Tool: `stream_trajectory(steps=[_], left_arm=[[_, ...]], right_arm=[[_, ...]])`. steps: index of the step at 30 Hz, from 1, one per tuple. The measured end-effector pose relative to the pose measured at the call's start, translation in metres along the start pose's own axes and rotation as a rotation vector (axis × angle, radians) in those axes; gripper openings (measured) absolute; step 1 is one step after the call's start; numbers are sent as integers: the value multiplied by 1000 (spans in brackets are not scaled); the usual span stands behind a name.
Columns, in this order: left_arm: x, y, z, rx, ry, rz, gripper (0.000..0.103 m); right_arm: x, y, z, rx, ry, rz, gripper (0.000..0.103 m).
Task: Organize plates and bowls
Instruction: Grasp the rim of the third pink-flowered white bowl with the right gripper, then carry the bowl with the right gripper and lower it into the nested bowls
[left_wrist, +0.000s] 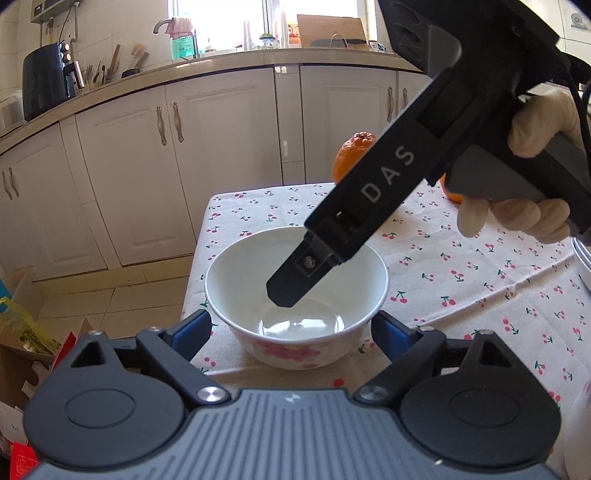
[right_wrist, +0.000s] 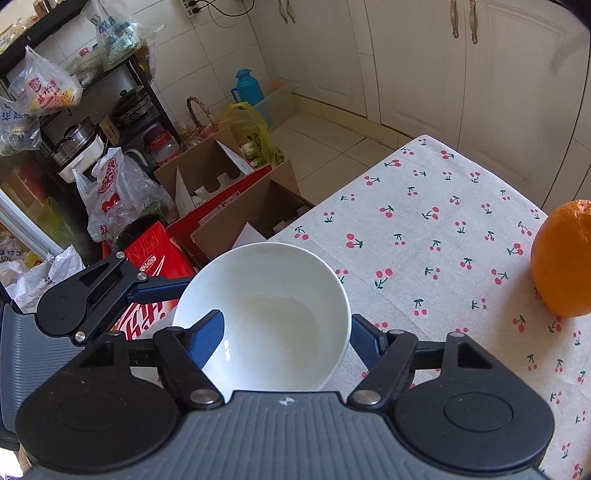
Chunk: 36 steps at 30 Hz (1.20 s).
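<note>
A white bowl (left_wrist: 240, 280) with pink flowers on its outside stands near the left edge of the cherry-print table (left_wrist: 480, 277). My left gripper (left_wrist: 291, 325) straddles the bowl, and both blue pads touch its outer wall low down. In the right wrist view one of the left gripper's fingers (right_wrist: 159, 290) meets the bowl (right_wrist: 280, 295) from the left. My right gripper (right_wrist: 286, 325) points steeply down. Its left finger is inside the bowl, its right finger is outside the wall, and neither pad presses on it. One of its fingers (left_wrist: 291, 280) dips into the bowl, held by a gloved hand (left_wrist: 535, 125).
An orange (right_wrist: 565, 258) sits on the cloth to the right, and a second orange (left_wrist: 452, 195) shows partly behind the hand. A white rim (left_wrist: 583, 266) pokes in at the right edge. Cardboard boxes (right_wrist: 229, 192) and bags crowd the floor below the table's edge.
</note>
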<state>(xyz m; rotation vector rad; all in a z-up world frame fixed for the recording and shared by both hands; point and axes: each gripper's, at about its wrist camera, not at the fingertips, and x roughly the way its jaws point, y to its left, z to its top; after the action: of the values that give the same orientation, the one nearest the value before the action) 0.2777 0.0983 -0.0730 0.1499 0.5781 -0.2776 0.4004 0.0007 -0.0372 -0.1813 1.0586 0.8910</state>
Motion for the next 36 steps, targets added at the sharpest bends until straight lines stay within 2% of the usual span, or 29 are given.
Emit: stream_trajectory(steps=[2,17,26,36], left_arm=[[0,0,1,0,0,-15,88],[-10,-4,2,11,-7,-13,88],[-45,-23,8,33,-23,-14,88],[-96,-49,9,48,-41,-21,88]], right_arm=[[0,0,0,0,-1,-1,75],[-11,7,-1,6,-10,7,75],[-45,28,-17,-21,-39,2,75],[-89,58,-50,-33,-82,10,75]])
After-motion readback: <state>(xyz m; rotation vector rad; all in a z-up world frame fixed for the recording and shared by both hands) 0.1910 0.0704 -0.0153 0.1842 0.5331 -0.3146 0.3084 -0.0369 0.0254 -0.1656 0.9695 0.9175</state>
